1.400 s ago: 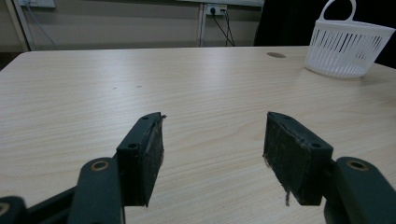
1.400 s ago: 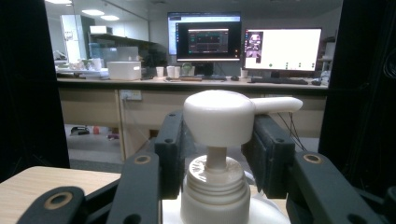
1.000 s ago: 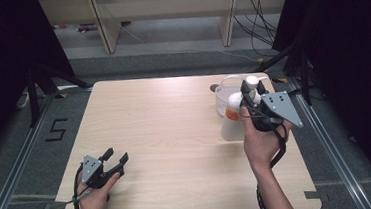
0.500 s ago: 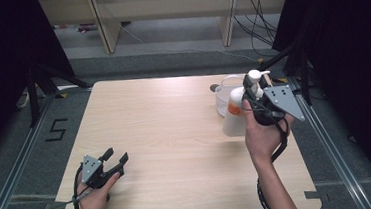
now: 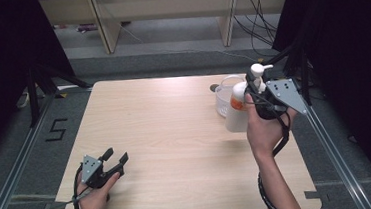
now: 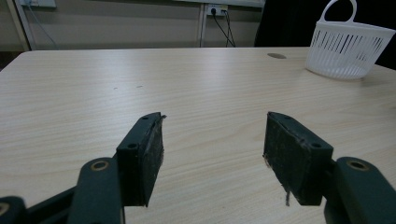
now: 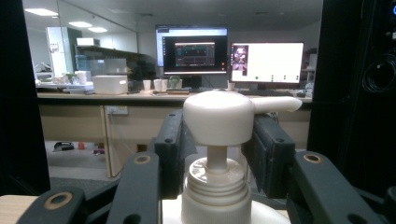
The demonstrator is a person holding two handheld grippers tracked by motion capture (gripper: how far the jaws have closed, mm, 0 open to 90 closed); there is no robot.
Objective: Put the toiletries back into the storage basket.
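Your right claw (image 5: 255,90) pinches the pump bottle (image 5: 237,111) by its neck, lifted at the tabletop's (image 5: 166,136) three o'clock beside the basket (image 5: 223,94), while your left claw (image 5: 116,159) rests spread; tilt and it could slip.

Pump bottle (image 5: 237,111) before basket (image 5: 221,95), table's (image 5: 166,136) right.

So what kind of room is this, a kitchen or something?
Not a kitchen; most likely a lab or office workroom. Two computer monitors glow on a desk behind, cables trail over the floor, and the wooden table stands inside a metal frame.
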